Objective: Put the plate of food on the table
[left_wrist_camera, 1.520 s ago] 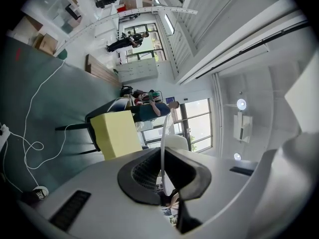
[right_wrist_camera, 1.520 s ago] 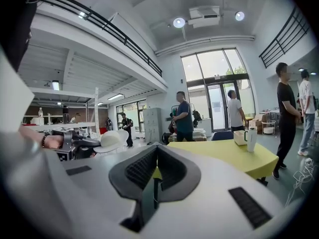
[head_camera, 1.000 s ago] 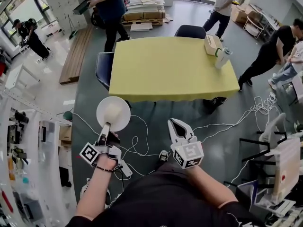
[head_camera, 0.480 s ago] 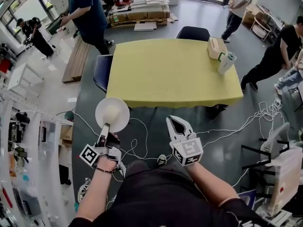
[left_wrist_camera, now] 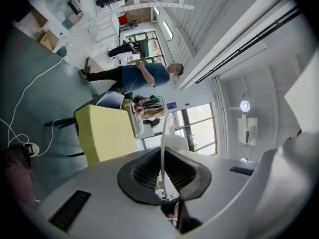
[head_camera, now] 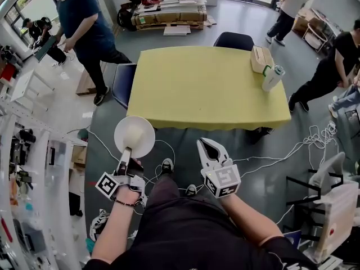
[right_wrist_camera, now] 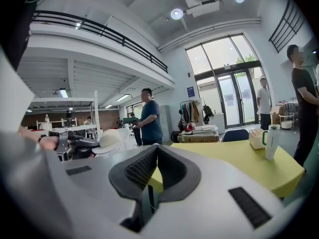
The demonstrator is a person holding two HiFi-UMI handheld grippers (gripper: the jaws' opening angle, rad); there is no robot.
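Note:
A white plate (head_camera: 135, 135) carrying a pale mound of food (head_camera: 135, 133) hangs over the floor, short of the yellow table (head_camera: 208, 83). My left gripper (head_camera: 126, 154) is shut on the plate's near rim. In the left gripper view the plate's rim (left_wrist_camera: 162, 136) runs edge-on between the closed jaws. My right gripper (head_camera: 206, 149) is shut with nothing in it, to the right of the plate and in front of the table's near edge. In the right gripper view the plate (right_wrist_camera: 110, 140) appears at the left and the table (right_wrist_camera: 234, 162) ahead.
A tissue box (head_camera: 260, 59) and a white bottle (head_camera: 272, 77) stand at the table's right end. Dark chairs (head_camera: 122, 82) sit at its left and far side. Cables (head_camera: 264, 153) lie across the floor. A person in a blue shirt (head_camera: 84, 30) walks past the table's left.
The person in the blue shirt has walked leftward and nearer. The table sits slightly closer in view. The plate stays in my left gripper, and my right gripper has barely moved.

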